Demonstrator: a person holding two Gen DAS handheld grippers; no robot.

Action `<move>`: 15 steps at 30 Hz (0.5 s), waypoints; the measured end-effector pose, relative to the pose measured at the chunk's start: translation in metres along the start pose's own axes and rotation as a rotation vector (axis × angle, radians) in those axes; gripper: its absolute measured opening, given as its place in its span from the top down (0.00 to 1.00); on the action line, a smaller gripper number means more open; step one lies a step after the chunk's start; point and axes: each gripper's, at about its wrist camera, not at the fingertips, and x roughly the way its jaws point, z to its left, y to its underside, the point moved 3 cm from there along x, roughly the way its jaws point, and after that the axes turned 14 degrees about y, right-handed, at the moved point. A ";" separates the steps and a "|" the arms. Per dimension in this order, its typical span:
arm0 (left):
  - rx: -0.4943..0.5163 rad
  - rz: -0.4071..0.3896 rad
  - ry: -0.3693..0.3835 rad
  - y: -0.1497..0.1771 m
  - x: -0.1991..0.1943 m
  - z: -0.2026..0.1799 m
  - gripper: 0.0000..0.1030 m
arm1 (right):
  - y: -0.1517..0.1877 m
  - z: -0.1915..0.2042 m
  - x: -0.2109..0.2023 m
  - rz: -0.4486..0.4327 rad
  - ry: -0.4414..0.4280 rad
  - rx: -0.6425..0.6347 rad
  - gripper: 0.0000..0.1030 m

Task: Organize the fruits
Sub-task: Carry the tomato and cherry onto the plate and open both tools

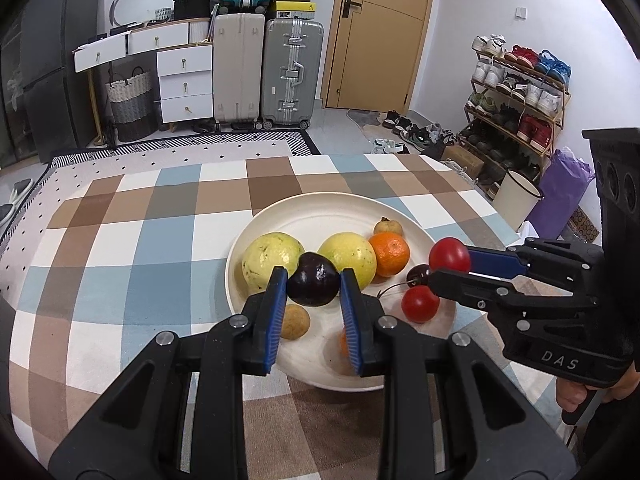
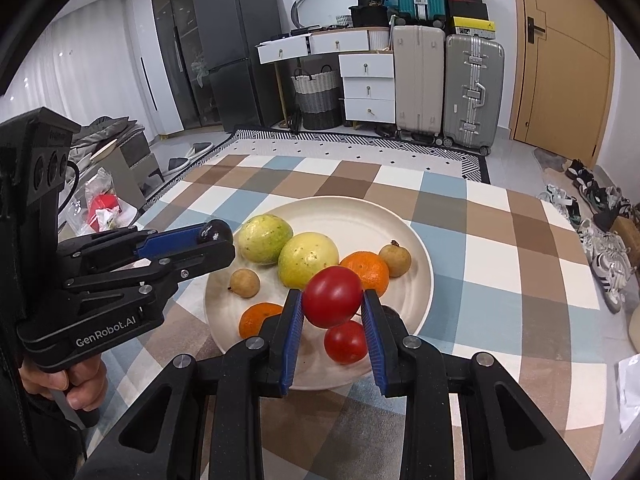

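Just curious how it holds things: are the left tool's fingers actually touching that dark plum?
Touching. In the left wrist view, both blue fingers of the left gripper press against the sides of the dark plum, no gap showing.

Glossy plum (image 1: 313, 285) and tomato (image 2: 332, 297) — matt plate (image 1: 320, 208).

Two hand-held grippers are in view, the left hand-held gripper (image 1: 313, 280) and the right hand-held gripper (image 2: 332, 302). One cream plate (image 2: 416, 248) sits on the bench. The fruit counts:

- yellow-green guavas, two (image 2: 265, 239) (image 2: 308, 259)
- red tomatoes, two (image 2: 332, 302) (image 2: 346, 342)
- oranges, two (image 2: 366, 272) (image 2: 256, 320)
- small brown longans, two (image 2: 245, 283) (image 2: 395, 260)
- dark plum, one (image 1: 313, 284)
- dark cherry, one (image 1: 418, 274)
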 end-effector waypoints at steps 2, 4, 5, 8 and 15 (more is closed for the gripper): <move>-0.001 0.007 0.000 0.001 0.007 0.002 0.77 | 0.001 0.000 0.006 0.008 -0.004 0.002 0.71; 0.002 0.015 -0.006 0.002 0.012 0.003 0.77 | 0.002 0.001 0.011 0.018 -0.011 0.007 0.71; 0.005 0.019 -0.007 0.002 0.015 0.004 0.77 | 0.002 0.001 0.013 0.022 -0.013 0.009 0.71; 0.007 0.025 -0.008 0.004 0.021 0.004 0.77 | 0.004 0.002 0.020 0.031 -0.017 0.014 0.71; -0.004 0.036 -0.012 0.007 0.030 0.009 0.77 | 0.004 0.004 0.029 0.041 -0.037 0.025 0.71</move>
